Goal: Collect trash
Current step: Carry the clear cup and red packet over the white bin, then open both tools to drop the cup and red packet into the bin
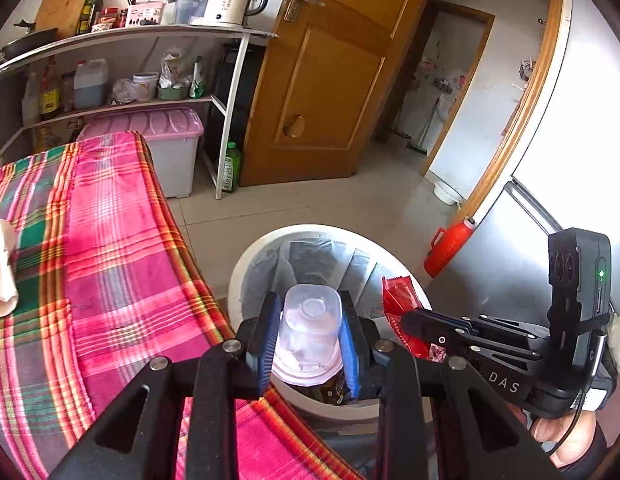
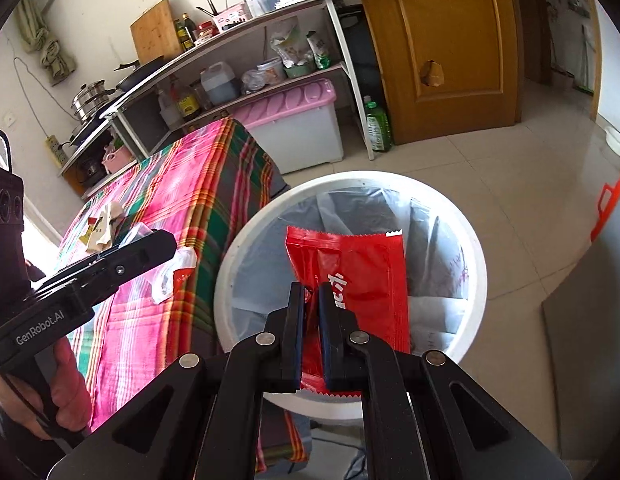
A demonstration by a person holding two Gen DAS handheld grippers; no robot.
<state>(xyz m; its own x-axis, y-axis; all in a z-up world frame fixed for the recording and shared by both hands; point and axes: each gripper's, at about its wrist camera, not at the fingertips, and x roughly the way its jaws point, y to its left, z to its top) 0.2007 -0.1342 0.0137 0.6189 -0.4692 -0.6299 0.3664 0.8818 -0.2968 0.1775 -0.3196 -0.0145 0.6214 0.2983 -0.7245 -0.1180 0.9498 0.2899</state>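
only leftward: clear cup (image 1: 310, 332) in left gripper (image 1: 310, 340), above bin (image 1: 246, 264).

Bright daylight, sharp, fisheye-warped edges, dark corners.

The left gripper (image 1: 310, 336) is matte black, with 2 fingers lined in blue pads (image 1: 266, 340) and round silver screws (image 1: 232, 345) at the joints. The right gripper (image 2: 310, 332) matches it; seen at the right of the left view, it bears white letters "DAS", a green light and a thin black cable. "GenRobot.AI" marks the other's side. Bare-skinned hands (image 2: 66, 392) grip both handles.
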